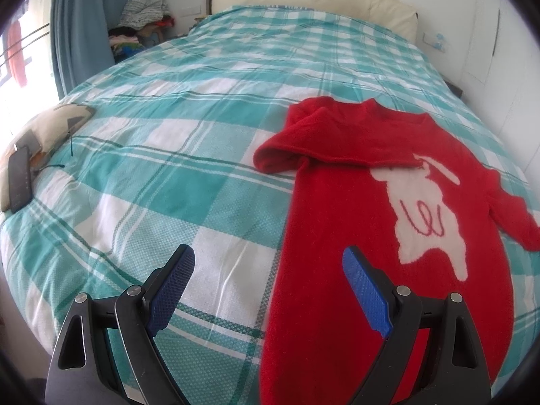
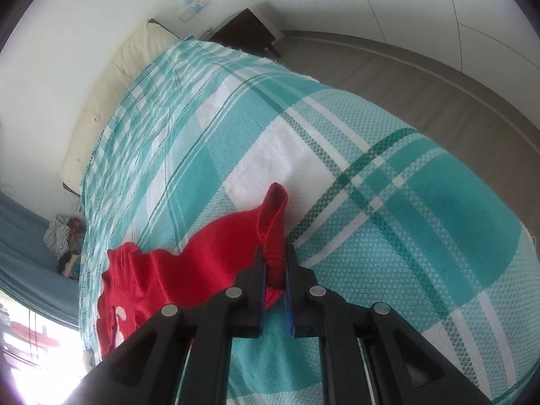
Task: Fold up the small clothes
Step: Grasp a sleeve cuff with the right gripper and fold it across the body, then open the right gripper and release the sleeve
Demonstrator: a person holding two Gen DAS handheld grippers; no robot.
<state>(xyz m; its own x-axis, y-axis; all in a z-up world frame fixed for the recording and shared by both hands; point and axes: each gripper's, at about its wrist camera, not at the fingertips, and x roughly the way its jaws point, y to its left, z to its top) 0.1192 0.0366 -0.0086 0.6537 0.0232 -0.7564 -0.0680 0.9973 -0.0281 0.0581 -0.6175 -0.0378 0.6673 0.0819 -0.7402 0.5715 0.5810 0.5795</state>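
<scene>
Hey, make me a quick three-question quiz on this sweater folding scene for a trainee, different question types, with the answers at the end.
1. True or false: the left claw is clamped on the red sweater.
2. Multiple choice: what does the right claw grip? A) the checked bedspread B) a sleeve end of the red sweater C) a phone
3. Fill in: the sweater's other sleeve lies folded across the ____ of the sweater.

Key
1. False: its jaws stand wide open above the bedspread and the sweater's edge.
2. B: the sleeve end sticks up between the closed jaws.
3. Chest, just below the neckline.
</scene>
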